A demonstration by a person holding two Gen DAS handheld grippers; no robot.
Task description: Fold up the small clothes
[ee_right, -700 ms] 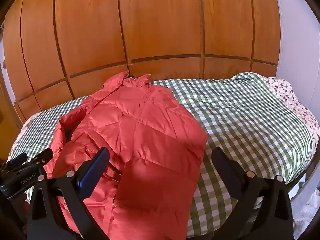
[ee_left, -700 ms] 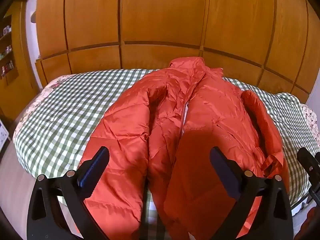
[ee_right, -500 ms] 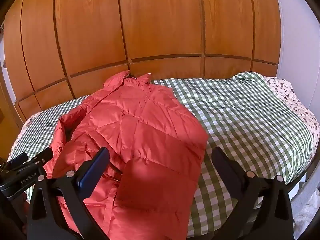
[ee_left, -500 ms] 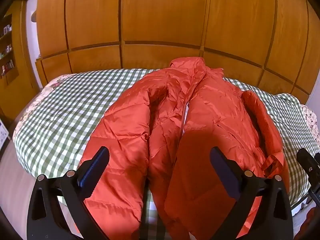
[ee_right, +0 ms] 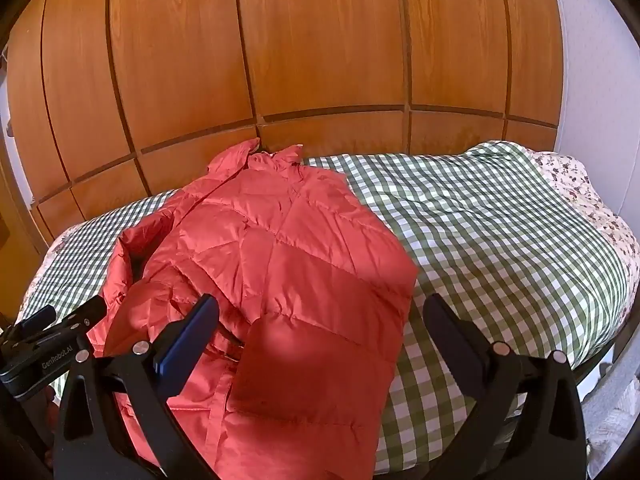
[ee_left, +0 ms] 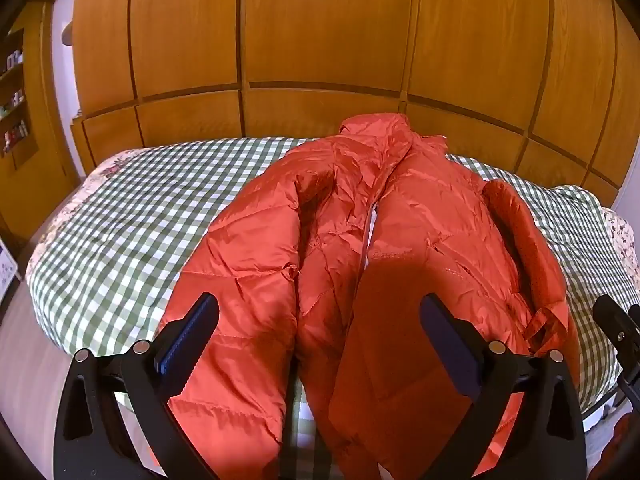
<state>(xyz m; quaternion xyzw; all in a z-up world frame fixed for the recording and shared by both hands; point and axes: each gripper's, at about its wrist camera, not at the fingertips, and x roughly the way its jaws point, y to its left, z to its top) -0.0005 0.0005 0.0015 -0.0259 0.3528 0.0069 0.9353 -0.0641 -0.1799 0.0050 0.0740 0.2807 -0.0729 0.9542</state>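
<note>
Both wrist views are warmly lit and fairly bright, with an orange cast from the wooden wardrobe doors. Soft sheen lies on the quilted red puffer jacket, strongest along its creases in the left view. A rectangular, soft-edged shadow darkens the jacket's near part in each view. The green gingham bedcover is brightest at the right, near the pale wall, where the white squares almost wash out. Fisheye distortion bows the wardrobe seams and the bed's outline, and black vignetting cuts the corners. Focus is sharp in the middle; the shelves at the far left are smeared.
</note>
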